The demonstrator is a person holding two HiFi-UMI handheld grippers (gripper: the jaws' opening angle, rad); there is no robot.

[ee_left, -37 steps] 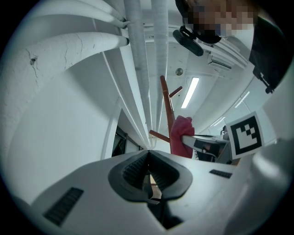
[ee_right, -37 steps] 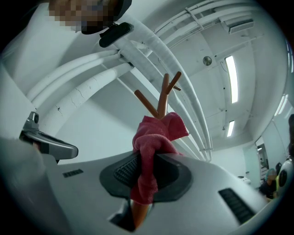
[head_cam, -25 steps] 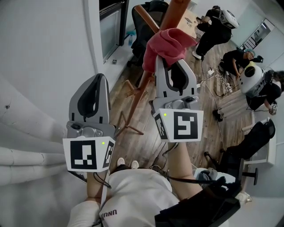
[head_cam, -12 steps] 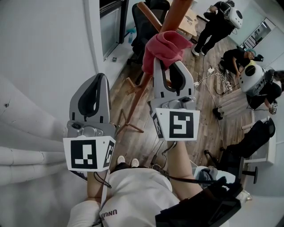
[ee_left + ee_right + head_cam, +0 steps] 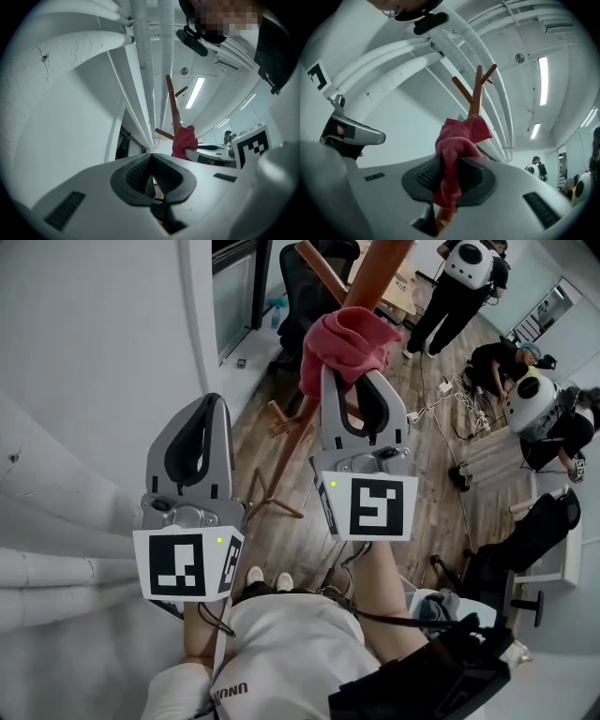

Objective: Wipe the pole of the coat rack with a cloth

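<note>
The brown wooden pole of the coat rack slants from the top centre of the head view down to its legs on the floor. A bunched red cloth lies against the pole, and my right gripper is shut on it. The right gripper view shows the cloth pinched between the jaws, with the pole and its forked pegs rising behind. My left gripper is held lower left, away from the pole, shut and empty. From the left gripper view, pole and cloth appear ahead to the right.
A grey wall and white pipes stand at the left. Several people sit or stand on the wood floor at the right among cables. A black office chair stands behind the rack.
My right gripper with the cloth has slid a little up along the pole. The left gripper has stayed where it was. A person at the back has walked further away.
</note>
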